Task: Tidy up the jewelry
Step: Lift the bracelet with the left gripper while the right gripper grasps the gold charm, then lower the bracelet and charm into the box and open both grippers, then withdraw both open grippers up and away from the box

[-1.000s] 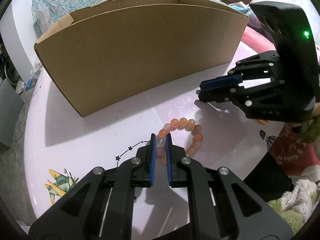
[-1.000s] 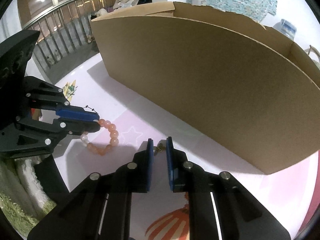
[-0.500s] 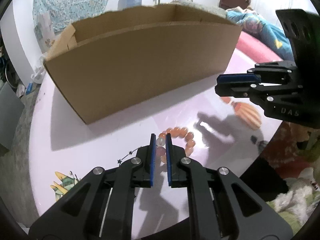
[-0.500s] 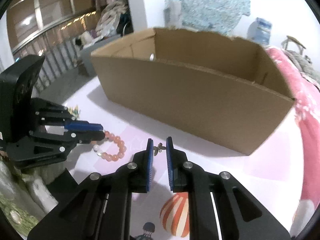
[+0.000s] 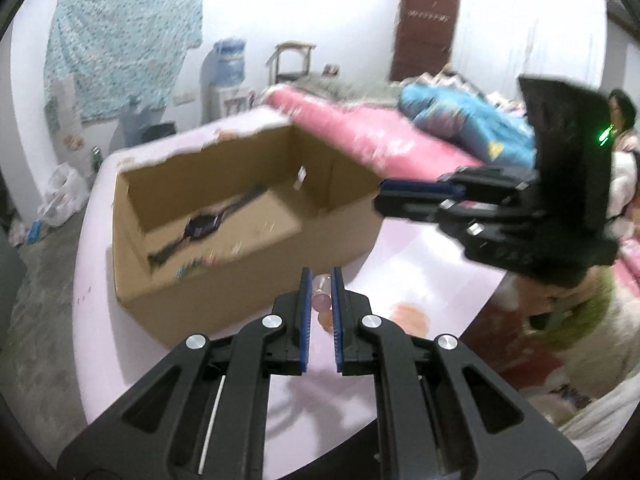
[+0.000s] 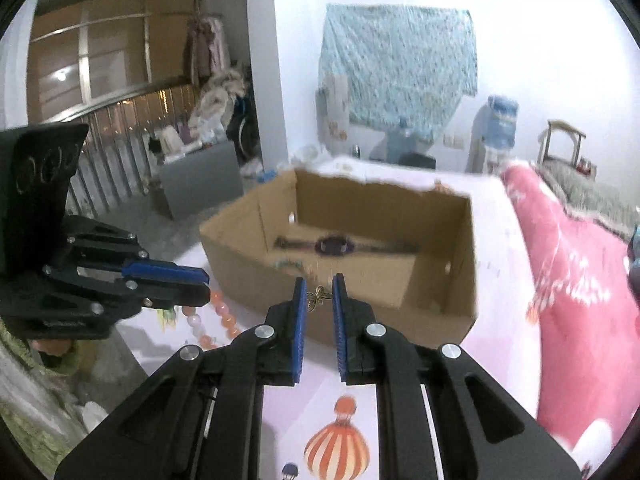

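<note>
holding bead bracelet (image 5: 322, 300) & small gold charm (image 6: 318, 296) above table (image 5: 420, 280).

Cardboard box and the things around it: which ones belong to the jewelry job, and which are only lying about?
Job: cardboard box, watch inside it, bead bracelet in left gripper, small gold charm in right gripper.
Lying about: pink bedding, water dispenser.

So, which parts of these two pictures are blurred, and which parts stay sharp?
Left wrist view: cardboard box and the room behind are smeared; the left gripper is sharp. Right wrist view: the box is blurred too; the right gripper and small gold charm look crisp.
</note>
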